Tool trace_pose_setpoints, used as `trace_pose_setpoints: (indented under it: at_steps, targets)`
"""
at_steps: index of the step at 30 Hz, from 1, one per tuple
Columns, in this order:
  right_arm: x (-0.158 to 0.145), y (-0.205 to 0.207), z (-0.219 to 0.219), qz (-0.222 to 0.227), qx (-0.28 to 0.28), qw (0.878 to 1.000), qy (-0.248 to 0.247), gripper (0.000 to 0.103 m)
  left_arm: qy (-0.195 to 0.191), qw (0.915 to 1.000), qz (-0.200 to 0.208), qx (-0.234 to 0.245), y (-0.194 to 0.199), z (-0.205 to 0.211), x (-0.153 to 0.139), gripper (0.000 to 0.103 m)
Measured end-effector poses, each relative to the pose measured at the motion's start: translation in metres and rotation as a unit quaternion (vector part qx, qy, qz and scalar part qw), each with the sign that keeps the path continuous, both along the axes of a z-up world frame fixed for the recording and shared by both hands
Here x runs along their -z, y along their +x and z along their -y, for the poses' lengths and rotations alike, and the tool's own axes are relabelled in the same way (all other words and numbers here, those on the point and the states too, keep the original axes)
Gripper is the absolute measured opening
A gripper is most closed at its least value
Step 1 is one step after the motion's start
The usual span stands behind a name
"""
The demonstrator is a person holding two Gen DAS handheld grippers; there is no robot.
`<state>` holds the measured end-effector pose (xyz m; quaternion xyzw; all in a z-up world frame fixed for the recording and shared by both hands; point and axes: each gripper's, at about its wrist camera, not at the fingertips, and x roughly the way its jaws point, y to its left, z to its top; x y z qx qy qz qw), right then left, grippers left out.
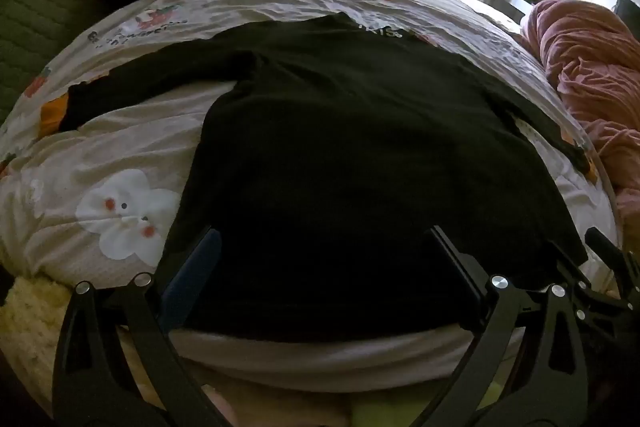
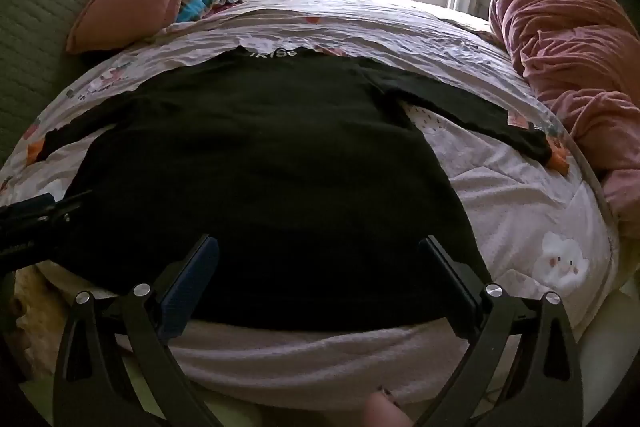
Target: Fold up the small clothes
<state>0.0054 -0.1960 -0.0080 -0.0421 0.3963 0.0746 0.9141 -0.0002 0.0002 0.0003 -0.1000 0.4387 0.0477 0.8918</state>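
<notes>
Folding not started: bed [image 2: 500, 195], quilted cover with cartoon prints, carries a black shirt [image 2: 260, 187] laid flat, both long sleeves spread out, hem toward the near edge. Soft matte knit, white lettering at the collar. All folds left. Left hand-held gripper [image 1: 320, 275] and right hand-held gripper [image 2: 320, 279] both wide open over the hem, holding nothing.

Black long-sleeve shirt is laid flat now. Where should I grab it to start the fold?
Probably the near hem of the black shirt, one corner per gripper, coming from the bed's near edge. The hem lies straight along that edge, directly between the open left gripper and right gripper.
</notes>
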Motion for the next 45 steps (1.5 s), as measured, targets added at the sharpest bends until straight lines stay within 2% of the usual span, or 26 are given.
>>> trace_pose_setpoints:
  at_steps: [45]
  targets:
    - [0.002,0.0,0.005,-0.004,0.004,1.0,0.016,0.099,0.013,0.9999,0.005,0.002,-0.002,-0.012,-0.007,0.094]
